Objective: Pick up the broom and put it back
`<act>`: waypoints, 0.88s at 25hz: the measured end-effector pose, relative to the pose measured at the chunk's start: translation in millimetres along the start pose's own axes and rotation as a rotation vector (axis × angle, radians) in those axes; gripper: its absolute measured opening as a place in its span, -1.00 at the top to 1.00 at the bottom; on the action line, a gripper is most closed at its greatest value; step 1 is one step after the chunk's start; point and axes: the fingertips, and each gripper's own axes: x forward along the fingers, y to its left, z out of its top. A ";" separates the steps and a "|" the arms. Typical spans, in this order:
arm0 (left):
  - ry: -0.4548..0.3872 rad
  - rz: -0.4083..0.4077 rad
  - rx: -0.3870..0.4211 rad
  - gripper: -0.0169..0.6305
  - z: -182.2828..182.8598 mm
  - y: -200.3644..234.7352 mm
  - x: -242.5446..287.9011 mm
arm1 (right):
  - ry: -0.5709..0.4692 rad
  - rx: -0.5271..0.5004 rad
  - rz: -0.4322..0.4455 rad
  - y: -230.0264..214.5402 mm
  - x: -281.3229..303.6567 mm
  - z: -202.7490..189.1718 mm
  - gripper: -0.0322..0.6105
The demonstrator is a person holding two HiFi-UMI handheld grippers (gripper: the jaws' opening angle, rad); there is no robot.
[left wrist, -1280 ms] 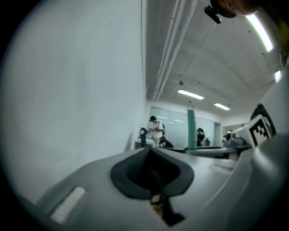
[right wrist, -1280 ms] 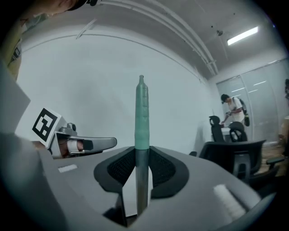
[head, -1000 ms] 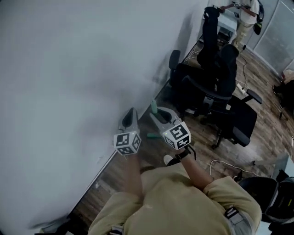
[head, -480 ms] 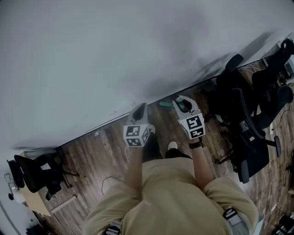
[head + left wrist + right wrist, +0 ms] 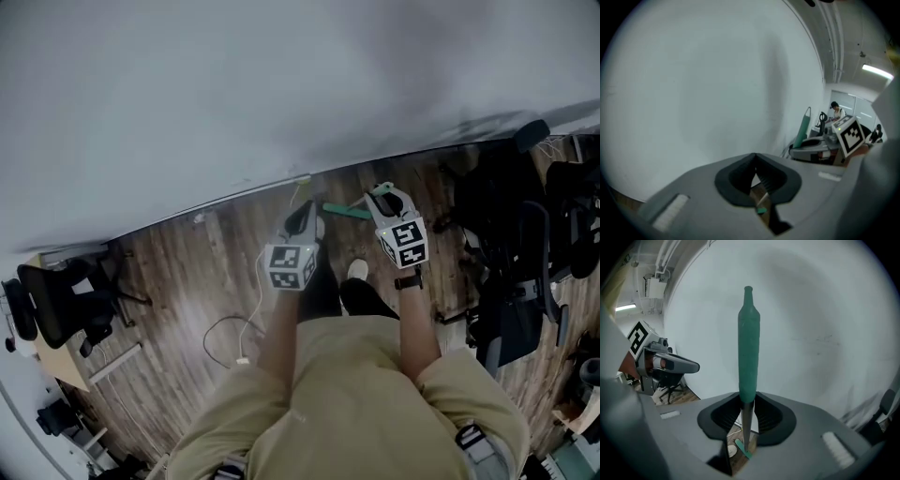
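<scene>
Big white wall (image 5: 234,84) up top, wood floor (image 5: 187,281) below. Broom (image 5: 749,348) upright, dead centre of right gripper view: fat teal grip, skinny dark shaft pinched in right gripper (image 5: 747,408) jaws. Left gripper (image 5: 755,161) jaws tip-to-tip, empty.

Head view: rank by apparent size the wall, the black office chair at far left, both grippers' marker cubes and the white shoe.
1. wall
2. black office chair
3. left marker cube and right marker cube: they look alike, so not ranked; both sit nearer the camera, which enlarges them
4. white shoe
</scene>
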 end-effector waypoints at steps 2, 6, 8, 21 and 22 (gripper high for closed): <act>0.020 -0.004 -0.024 0.95 -12.1 5.4 2.6 | 0.026 0.009 0.016 8.5 15.9 -11.8 0.60; 0.054 -0.024 -0.065 0.95 -28.5 11.9 9.5 | 0.100 0.033 0.049 26.0 43.4 -37.8 0.60; 0.076 -0.026 -0.087 0.95 -39.3 15.1 19.8 | 0.150 0.044 0.069 29.2 58.2 -60.0 0.60; 0.168 -0.046 -0.163 0.95 -86.3 28.9 82.5 | 0.362 0.045 0.120 -4.1 142.5 -167.0 0.59; 0.176 -0.050 -0.166 0.95 -90.6 27.6 85.9 | 0.361 0.046 0.125 -7.1 147.5 -170.1 0.59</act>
